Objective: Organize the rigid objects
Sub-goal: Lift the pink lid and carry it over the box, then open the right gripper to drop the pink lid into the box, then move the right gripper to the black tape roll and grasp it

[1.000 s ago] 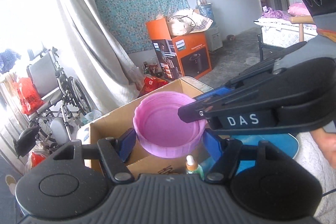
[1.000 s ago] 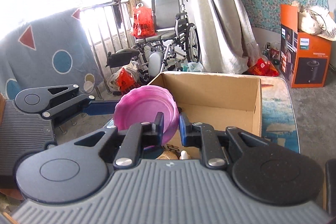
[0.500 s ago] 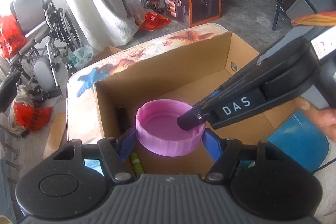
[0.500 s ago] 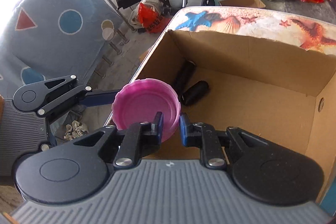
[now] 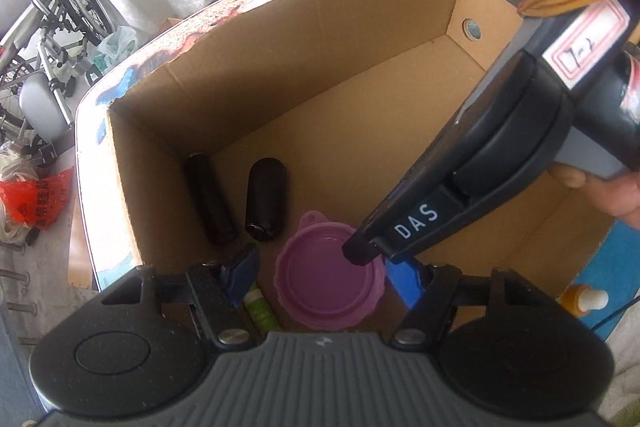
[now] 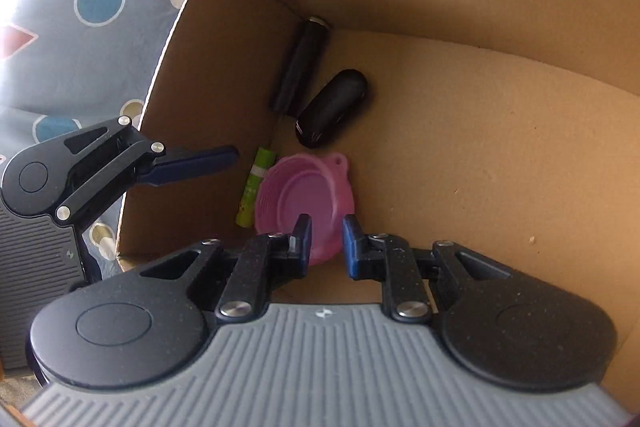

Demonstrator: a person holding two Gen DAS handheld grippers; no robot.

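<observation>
A pink collapsible bowl point(image 5: 320, 283) lies on the floor of the open cardboard box point(image 5: 360, 39), near its front left corner; it also shows in the right wrist view point(image 6: 308, 195). My left gripper point(image 5: 324, 279) is open, its blue pads wide on either side of the bowl and apart from it. My right gripper point(image 6: 326, 243) is open just above the bowl's near rim, holding nothing. Its body reaches in from the right in the left wrist view point(image 5: 500, 155).
In the box lie a long black cylinder point(image 5: 210, 199), a stubby black bottle point(image 5: 266, 199) and a green tube point(image 6: 256, 187) beside the bowl. An orange-capped bottle point(image 5: 580, 301) stands outside the box at right. A wheelchair point(image 5: 48, 27) stands beyond the table.
Both grippers came down into the box with the bowl. Both let go: the bowl now rests on the box floor and both sets of jaws have opened.
</observation>
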